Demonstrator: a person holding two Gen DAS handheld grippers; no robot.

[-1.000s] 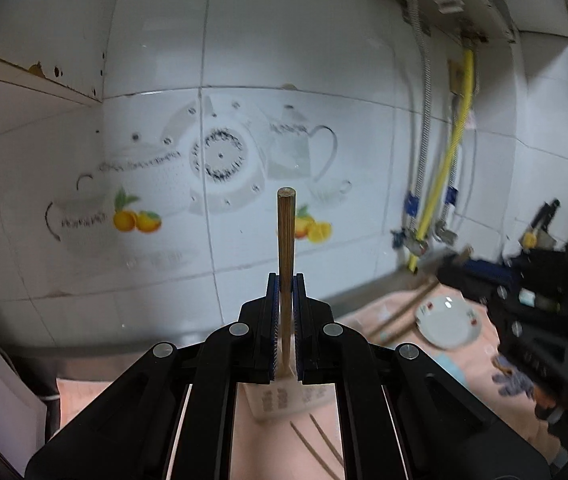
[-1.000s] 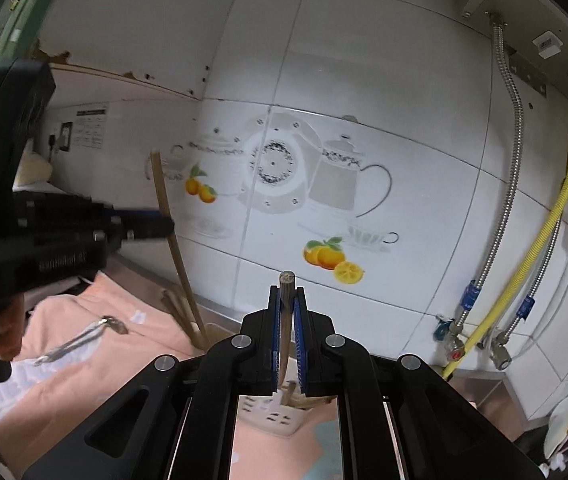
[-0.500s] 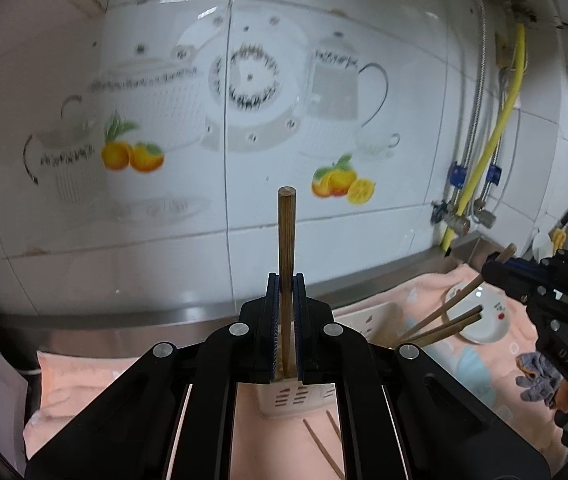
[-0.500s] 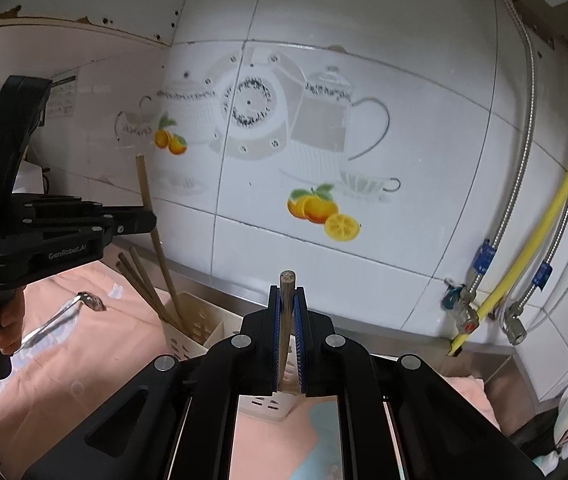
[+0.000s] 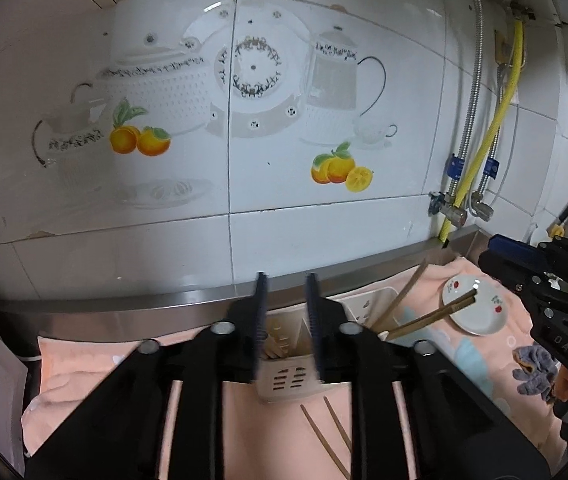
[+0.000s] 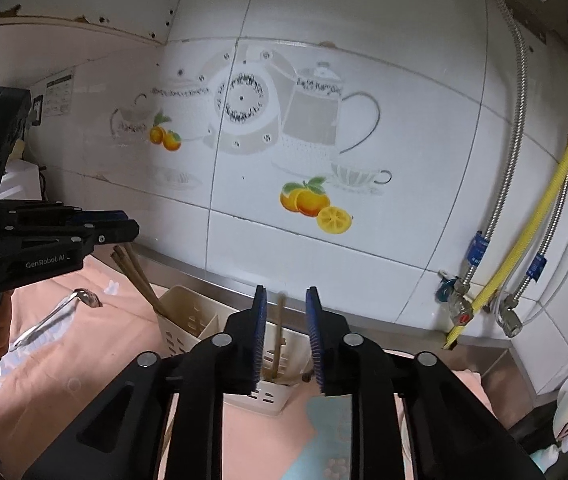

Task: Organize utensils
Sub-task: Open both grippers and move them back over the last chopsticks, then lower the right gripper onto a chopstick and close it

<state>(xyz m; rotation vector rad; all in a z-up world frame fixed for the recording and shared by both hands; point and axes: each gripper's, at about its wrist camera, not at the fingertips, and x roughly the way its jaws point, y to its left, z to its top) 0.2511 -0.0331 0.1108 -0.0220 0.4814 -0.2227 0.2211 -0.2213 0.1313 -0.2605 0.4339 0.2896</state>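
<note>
Left hand-held gripper (image 5: 286,312) open above utensil caddy (image 5: 288,376) w/ chopsticks (image 5: 424,320).

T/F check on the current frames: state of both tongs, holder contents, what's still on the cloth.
1. Left tongs grip a chopstick. False: open, empty.
2. Right tongs are open. True.
3. Chopsticks lean in the white utensil holder. True.
4. No chopsticks are left on the pink cloth. False: two loose chopsticks lie in front of the holder.
5. A metal spoon lies on the cloth. True.
</note>
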